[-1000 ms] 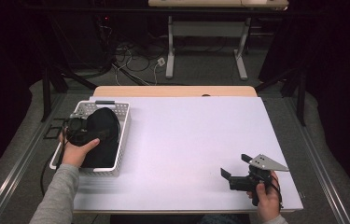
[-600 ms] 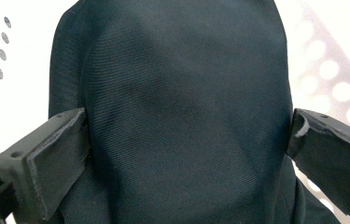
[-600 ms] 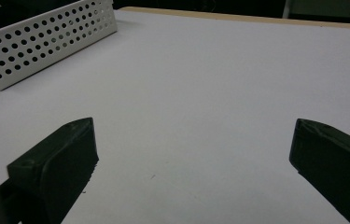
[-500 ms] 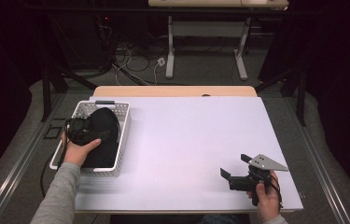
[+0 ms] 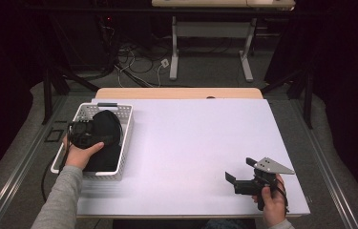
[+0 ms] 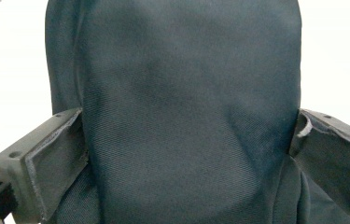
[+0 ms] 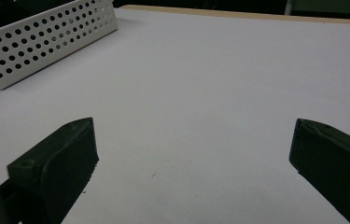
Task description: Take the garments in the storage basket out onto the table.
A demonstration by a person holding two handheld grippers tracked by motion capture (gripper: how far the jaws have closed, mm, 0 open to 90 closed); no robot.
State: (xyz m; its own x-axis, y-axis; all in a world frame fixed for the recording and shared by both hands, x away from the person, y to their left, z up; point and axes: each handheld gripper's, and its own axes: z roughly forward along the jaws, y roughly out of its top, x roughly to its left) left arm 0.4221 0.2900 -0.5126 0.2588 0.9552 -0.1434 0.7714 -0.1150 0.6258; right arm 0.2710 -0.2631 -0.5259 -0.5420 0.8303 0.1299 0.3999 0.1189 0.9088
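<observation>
Left gripper (image 6: 189, 154) pinches a black fabric pouch (image 6: 186, 102) inside the white perforated basket (image 5: 125, 138) at 9 o'clock; right gripper (image 7: 193, 163), spread wide, sits around 4.

place: a lab or test room, set up for recording; dark all round, light falling on the work table alone
table: white sheet (image 5: 200, 143) laid over a wooden top (image 5: 179, 93); bare and plain
floor: grey carpet; loose cables (image 5: 138, 64) and a plug trailing behind the table
furniture: a second desk's white legs (image 5: 174, 47) at the back; black stand legs (image 5: 55, 78) beside the table
tools: hand-held gripper (image 5: 241, 175) with a grey tracking plate
</observation>
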